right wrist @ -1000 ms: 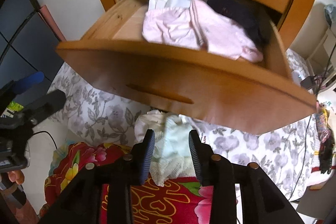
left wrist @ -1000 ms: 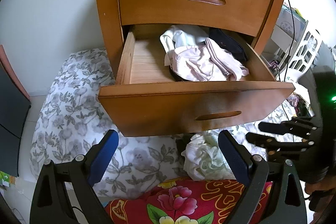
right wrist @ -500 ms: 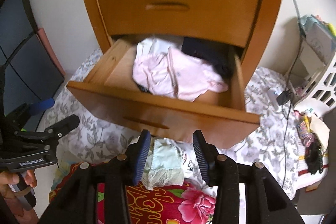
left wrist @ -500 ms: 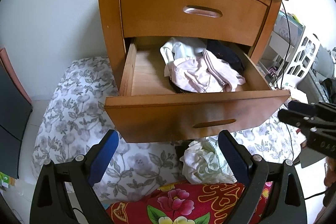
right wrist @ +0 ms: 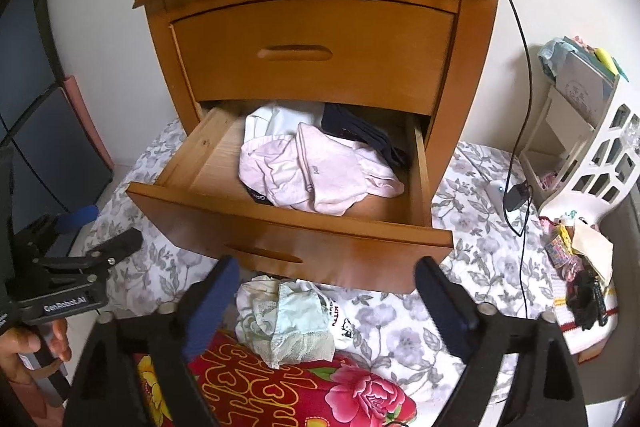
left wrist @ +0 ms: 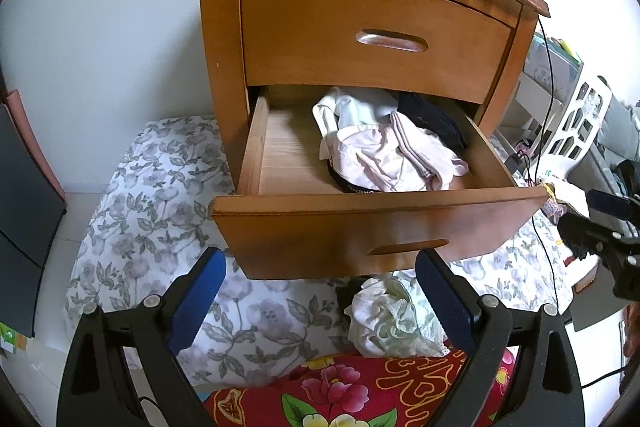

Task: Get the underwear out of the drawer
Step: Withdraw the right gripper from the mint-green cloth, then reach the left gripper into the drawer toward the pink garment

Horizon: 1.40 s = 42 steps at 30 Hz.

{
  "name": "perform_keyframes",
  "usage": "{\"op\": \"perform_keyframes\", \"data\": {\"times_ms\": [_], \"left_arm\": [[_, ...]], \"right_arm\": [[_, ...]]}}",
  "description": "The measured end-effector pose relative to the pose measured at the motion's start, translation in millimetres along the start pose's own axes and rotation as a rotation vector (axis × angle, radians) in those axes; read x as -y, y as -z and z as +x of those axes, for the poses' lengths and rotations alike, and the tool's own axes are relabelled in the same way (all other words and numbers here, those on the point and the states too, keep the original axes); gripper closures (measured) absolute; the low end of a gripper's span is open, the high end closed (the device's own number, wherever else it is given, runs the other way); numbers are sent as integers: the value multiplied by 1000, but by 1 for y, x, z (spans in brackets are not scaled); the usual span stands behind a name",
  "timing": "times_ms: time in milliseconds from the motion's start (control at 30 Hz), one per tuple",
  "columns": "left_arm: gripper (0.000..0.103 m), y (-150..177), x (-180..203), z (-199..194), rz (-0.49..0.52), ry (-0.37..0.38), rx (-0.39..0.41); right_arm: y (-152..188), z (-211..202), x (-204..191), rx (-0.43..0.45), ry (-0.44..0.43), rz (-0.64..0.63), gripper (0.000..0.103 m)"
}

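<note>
The left claw [left wrist: 320, 303] has two black plastic arms with triangular cut-outs, each ending in a flat blue pad, and a round silver screw head sits at each joint. The right claw [right wrist: 326, 303] is built alike, its pads a darker navy. At the lower left of the right wrist view, white lettering reads "GenRobot.AI" on the left claw's black body, gripped by a bare hand [right wrist: 24, 351].
</note>
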<state>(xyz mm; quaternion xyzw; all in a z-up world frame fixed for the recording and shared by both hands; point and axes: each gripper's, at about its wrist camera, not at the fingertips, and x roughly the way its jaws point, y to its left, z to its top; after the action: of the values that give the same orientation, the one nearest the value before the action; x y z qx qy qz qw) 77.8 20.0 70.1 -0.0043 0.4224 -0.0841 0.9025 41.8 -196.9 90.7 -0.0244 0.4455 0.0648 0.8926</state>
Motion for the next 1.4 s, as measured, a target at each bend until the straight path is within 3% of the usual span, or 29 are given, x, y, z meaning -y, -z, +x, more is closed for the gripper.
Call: {"op": "perform_keyframes", "data": {"times_ms": [67, 833, 1167, 1267, 1400], "left_arm": [[7, 0, -1, 0, -5, -5, 1], [7, -10, -1, 11, -59, -32, 43], [7, -58, -1, 11, -54, 31, 142], [7, -79, 3, 13, -15, 45, 139], [7, -108, 13, 28, 23, 65, 70]], "right_arm": [[1, 2, 2, -2, 2, 7, 0], [6, 11, 14, 35, -26, 27, 0], [7, 27, 30, 13, -42, 53, 0], [8, 31, 35, 8, -46, 65, 0], [7, 34, 42, 9, -44, 79, 0]]}}
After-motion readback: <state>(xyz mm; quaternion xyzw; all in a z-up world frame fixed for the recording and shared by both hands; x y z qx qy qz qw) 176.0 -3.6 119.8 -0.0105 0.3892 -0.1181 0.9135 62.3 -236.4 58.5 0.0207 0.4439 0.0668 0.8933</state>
